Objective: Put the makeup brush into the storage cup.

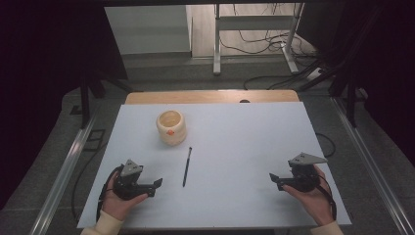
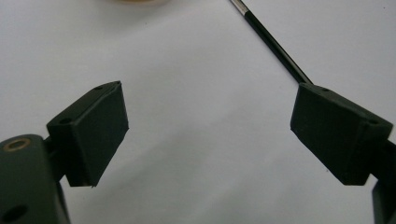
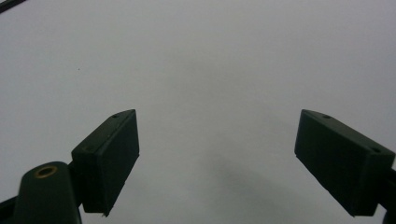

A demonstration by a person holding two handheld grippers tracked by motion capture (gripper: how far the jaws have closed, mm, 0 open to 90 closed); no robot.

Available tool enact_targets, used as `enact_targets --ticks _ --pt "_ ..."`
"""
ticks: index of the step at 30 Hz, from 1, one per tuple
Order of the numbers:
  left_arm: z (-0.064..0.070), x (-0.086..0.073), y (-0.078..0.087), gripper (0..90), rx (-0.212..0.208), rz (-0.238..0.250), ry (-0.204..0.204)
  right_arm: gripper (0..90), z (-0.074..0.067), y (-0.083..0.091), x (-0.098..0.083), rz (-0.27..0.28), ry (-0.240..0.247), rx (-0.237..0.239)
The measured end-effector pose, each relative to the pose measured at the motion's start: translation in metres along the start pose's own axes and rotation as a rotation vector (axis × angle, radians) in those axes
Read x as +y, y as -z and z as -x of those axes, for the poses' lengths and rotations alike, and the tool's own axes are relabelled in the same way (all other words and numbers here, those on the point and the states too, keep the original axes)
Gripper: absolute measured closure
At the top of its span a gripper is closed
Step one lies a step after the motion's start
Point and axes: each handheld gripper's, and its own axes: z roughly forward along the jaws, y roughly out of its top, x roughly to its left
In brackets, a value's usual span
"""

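Observation:
A thin black pen (image 1: 186,167) lies lengthwise on the white tabletop (image 1: 235,137), a little left of the middle. Behind it and to the left stands a cream ribbed pot (image 1: 171,127) with a small orange mark on its front. My left gripper (image 1: 157,184) rests near the front left, held in a hand, its jaws wide apart and pointing right toward the pen. In the left gripper view the pen (image 2: 275,44) runs up past the right jaw, and my left gripper (image 2: 210,112) holds nothing. My right gripper (image 1: 274,179) sits at the front right, open and empty, pointing left; between its fingers (image 3: 217,140) is bare table.
The table's wooden far edge (image 1: 210,96) lies behind the white surface. Beyond it stand a metal frame (image 1: 254,34) and loose cables on the floor. Metal rails (image 1: 63,171) run along both sides of the table.

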Motion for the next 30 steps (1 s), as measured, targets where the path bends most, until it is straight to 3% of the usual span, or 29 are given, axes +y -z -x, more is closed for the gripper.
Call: enact_targets --ticks 9,18,30 --pt "0.001 -0.002 0.004 11.9 0.005 0.005 0.005 14.4 -0.001 0.002 0.001 0.006 0.000 -0.002" --pt "-0.003 -0.006 0.013 12.2 0.008 0.008 0.058 14.4 -0.005 -0.002 0.004 0.003 0.015 0.004" --pt "-0.001 -0.001 0.010 11.0 0.011 0.010 0.057 14.3 -0.004 0.000 0.003 0.007 0.013 -0.003"
